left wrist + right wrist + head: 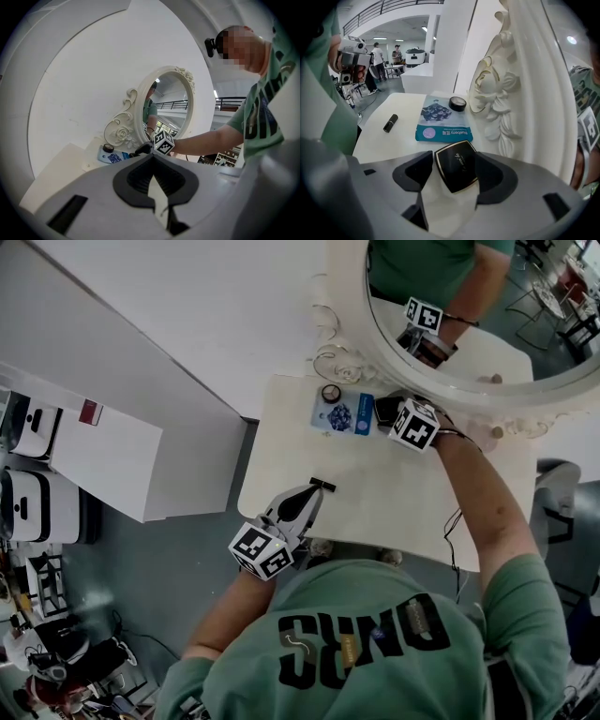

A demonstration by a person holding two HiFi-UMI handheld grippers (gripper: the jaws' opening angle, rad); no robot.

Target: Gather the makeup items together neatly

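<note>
A black square compact [458,169] lies on the cream table [394,512] between the jaws of my right gripper [453,159], which stands open around it beside the mirror's frame. Just left of it lie a blue sachet [443,123] and a small round black jar [457,103], also seen as the sachet [343,415] and jar [331,393] in the head view. A black lipstick [390,123] lies apart, nearer the table's front. My left gripper [314,495] hovers by the lipstick [322,485], shut and holding nothing.
An ornate white mirror frame [339,360] stands along the table's far edge, close to the right gripper. A white cabinet [103,456] stands left of the table. The table's left edge [251,465] drops to the grey floor.
</note>
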